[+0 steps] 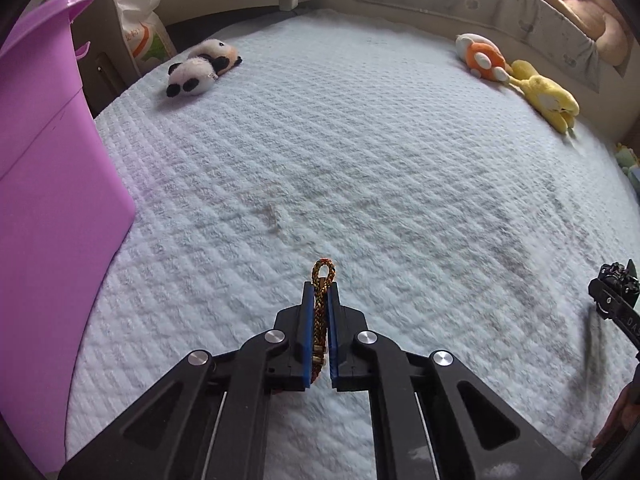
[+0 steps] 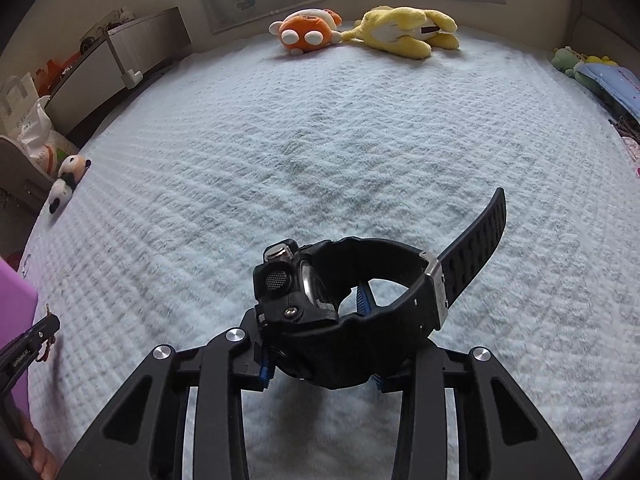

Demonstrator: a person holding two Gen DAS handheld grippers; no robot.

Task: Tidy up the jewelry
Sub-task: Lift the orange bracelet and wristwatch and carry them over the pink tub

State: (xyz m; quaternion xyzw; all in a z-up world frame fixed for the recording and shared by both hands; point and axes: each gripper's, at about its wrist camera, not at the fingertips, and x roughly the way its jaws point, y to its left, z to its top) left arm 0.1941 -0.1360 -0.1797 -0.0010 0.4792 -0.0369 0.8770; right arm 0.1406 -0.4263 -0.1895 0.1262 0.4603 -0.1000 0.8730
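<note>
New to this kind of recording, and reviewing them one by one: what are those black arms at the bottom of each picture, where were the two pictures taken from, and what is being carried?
They are handheld two-finger grippers, each with a camera looking along its fingers. In the left view, the left gripper is shut on a braided bracelet. In the right view, the right gripper is shut on a black watch. Below lies a white quilted blanket with a panda plush, an orange plush and a yellow plush. A purple bin stands at the left.

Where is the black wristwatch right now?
The black wristwatch is clamped in the right gripper, held above the pale quilted bed cover; in the left wrist view it shows at the far right edge.
</note>
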